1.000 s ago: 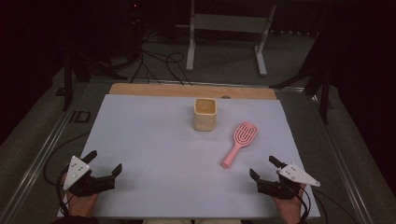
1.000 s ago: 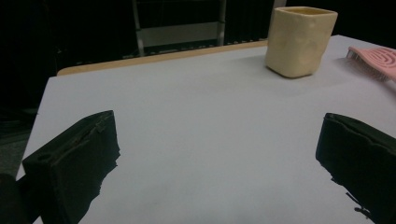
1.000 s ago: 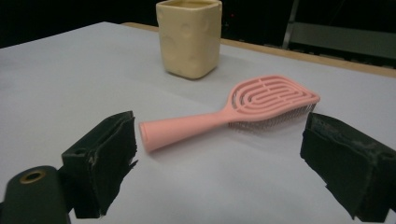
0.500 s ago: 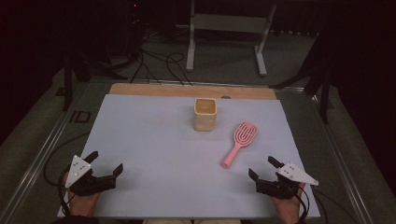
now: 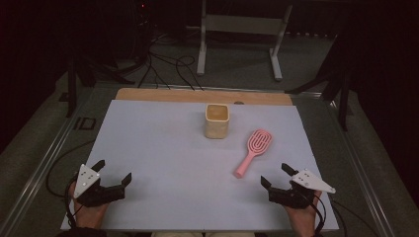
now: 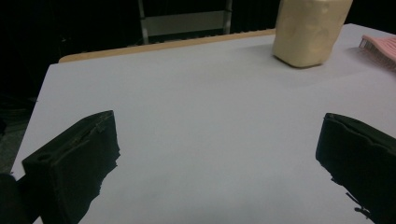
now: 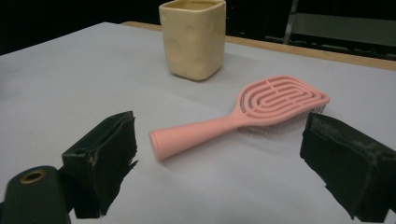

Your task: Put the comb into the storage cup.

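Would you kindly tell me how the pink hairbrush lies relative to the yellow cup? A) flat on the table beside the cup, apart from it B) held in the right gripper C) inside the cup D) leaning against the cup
A: the pink hairbrush lies flat on the table, clear of the yellow cup, with neither gripper touching it.

My table (image 5: 148, 148) has a pale sheet over its top, with a strip of bare wood (image 5: 163, 95) showing along the far edge. 2 things lie on the sheet. A cream cup (image 5: 217, 120) stands upright toward the far side, about the middle. To its right and a little nearer lies a pink hairbrush (image 5: 253, 151), flat, head toward the far side, handle pointing near and left. The brush and cup are close but apart.
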The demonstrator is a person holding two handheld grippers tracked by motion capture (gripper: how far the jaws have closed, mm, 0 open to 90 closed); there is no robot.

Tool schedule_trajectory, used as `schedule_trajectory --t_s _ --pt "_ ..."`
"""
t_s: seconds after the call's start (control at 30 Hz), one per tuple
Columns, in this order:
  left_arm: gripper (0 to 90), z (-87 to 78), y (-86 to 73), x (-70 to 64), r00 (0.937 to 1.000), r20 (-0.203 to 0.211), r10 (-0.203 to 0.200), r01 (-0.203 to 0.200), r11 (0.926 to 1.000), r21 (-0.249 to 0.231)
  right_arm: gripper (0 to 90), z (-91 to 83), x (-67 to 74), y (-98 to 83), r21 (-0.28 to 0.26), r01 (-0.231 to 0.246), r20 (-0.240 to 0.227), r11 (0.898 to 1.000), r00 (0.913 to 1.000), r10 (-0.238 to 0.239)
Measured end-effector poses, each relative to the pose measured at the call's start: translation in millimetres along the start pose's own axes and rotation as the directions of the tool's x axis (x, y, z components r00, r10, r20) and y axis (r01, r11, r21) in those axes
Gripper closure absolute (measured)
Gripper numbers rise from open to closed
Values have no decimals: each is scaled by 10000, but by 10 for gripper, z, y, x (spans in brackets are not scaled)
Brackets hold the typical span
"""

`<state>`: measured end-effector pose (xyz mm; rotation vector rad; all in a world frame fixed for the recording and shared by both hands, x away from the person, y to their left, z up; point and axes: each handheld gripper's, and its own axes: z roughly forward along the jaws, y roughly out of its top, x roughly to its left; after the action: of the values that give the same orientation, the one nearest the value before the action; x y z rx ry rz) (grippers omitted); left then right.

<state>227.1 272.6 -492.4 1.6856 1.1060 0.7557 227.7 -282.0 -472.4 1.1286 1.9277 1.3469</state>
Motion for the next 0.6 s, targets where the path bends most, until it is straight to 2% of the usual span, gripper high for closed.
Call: schedule_trajectory --t_s 0.33,0.6 --pt "2 -1 -7 14 9999 -106 -96 96 10000 -5 105 64 46 149 70 119 -75 9999 9999 -118" --pt "2 10 -10 9 10000 -58 -72 72 10000 45 104 231 54 330 67 216 -221 9997 9995 -214"
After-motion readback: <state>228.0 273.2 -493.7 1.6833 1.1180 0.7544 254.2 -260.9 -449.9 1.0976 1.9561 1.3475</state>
